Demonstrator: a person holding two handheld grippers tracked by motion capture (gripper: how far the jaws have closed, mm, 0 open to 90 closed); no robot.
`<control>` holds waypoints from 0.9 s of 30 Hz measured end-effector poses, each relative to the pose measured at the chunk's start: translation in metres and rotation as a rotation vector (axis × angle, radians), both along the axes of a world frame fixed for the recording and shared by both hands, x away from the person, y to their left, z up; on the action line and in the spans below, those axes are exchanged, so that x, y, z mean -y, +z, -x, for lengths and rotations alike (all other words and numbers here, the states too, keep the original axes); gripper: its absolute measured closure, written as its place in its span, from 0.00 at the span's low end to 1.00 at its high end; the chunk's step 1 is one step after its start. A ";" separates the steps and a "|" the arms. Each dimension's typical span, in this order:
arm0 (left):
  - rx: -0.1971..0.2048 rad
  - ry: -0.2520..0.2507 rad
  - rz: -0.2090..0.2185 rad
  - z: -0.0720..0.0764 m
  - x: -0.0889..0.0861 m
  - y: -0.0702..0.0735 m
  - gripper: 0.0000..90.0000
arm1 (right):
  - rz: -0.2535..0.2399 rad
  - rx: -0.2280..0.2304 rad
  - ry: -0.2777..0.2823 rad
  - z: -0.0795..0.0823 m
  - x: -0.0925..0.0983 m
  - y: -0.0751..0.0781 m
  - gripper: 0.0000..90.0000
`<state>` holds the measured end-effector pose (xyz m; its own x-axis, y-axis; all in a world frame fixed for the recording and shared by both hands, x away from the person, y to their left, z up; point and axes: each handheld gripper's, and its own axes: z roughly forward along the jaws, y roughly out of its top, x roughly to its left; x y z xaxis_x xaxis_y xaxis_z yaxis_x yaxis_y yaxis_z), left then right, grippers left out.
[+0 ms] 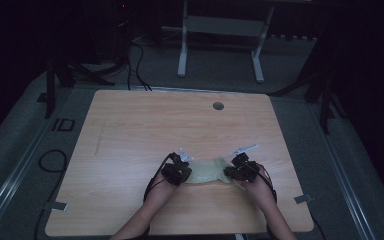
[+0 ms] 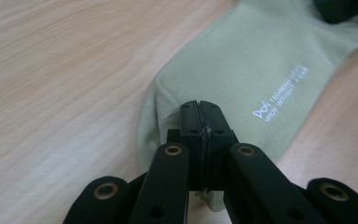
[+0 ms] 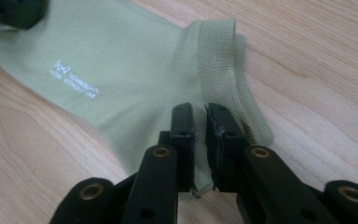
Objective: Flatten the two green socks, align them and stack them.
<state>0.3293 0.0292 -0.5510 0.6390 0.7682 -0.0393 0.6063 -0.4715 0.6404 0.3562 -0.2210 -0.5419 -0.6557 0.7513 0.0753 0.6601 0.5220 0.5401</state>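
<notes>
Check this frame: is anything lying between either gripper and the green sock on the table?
Nothing visible does. The left gripper is shut on the sock at its toe end. The right gripper sits over the cuff end with a narrow gap between its jaws; whether it pinches fabric is unclear. Bare table surrounds the sock.

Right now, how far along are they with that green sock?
Done: the sock lies flat on the table. In hand: the left gripper is shut on its toe end, while the right gripper, slightly parted, sits at the cuff. Probably left: any folding, since it isn't folded yet.
</notes>
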 end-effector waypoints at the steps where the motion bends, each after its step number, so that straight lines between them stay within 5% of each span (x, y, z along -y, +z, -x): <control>1: 0.001 0.010 -0.002 -0.002 -0.003 0.000 0.99 | -0.003 -0.001 -0.001 0.000 -0.001 0.000 0.90; 16: 0.007 0.122 0.021 -0.013 -0.048 0.004 0.98 | -0.017 -0.010 0.030 -0.014 -0.026 -0.001 0.90; 27: 0.008 0.163 0.034 -0.015 -0.063 0.002 0.97 | -0.052 -0.011 0.058 -0.022 -0.036 -0.003 0.85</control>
